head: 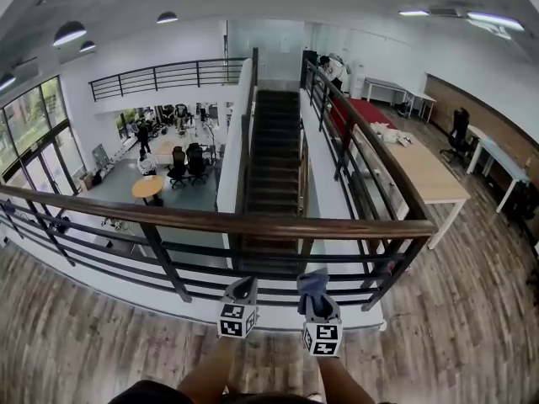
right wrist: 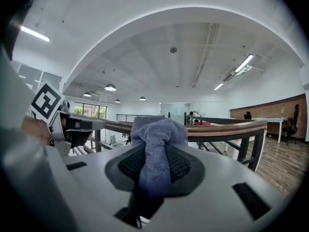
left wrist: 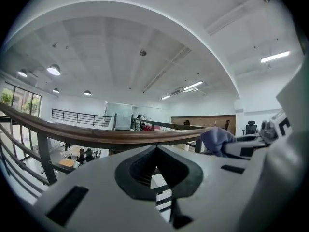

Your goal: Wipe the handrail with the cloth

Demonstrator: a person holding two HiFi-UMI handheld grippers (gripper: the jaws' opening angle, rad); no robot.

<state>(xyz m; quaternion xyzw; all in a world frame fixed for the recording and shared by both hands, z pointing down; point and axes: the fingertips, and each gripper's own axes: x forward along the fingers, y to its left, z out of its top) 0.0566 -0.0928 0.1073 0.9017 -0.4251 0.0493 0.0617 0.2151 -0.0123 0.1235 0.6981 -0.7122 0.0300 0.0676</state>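
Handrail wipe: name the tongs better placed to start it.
Right. The right tongs grip the cloth and face the handrail; the left tongs are shut on nothing.

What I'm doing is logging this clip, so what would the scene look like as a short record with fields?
left gripper: shut, nothing in it
right gripper: shut on the cloth
cloth: blue-grey, bunched above the jaws
handrail: wooden, on dark metal bars, ahead of both grippers
contact: cloth appears short of the handrail
floor: wood planks
beyond the handrail: staircase going down to a lower level
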